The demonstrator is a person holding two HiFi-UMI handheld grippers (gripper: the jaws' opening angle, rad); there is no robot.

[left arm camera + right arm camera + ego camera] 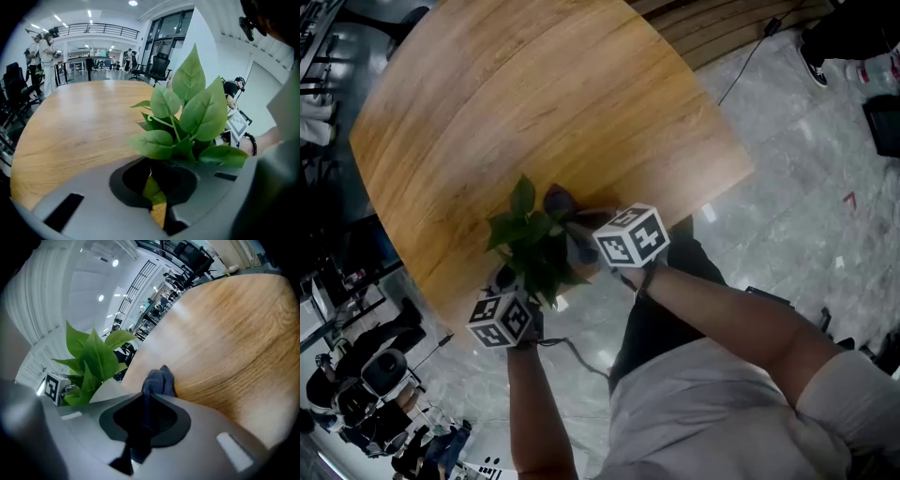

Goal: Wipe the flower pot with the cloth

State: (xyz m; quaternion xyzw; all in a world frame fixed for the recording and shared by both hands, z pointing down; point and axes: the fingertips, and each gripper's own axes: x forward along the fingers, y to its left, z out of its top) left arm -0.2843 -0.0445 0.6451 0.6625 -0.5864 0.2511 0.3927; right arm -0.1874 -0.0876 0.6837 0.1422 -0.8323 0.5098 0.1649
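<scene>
- Left gripper: jaws nearly together, clamped on the dark flower pot right under the leaves; one leaf shows in the narrow gap.
- Flower pot sits at the near edge of the round wooden table; the green plant hides most of it.
- Right gripper: jaws closed on a dark blue cloth; a bunched end sticks out past the tips.
- Cloth is just beside the plant, on its right side, over the tabletop.
</scene>
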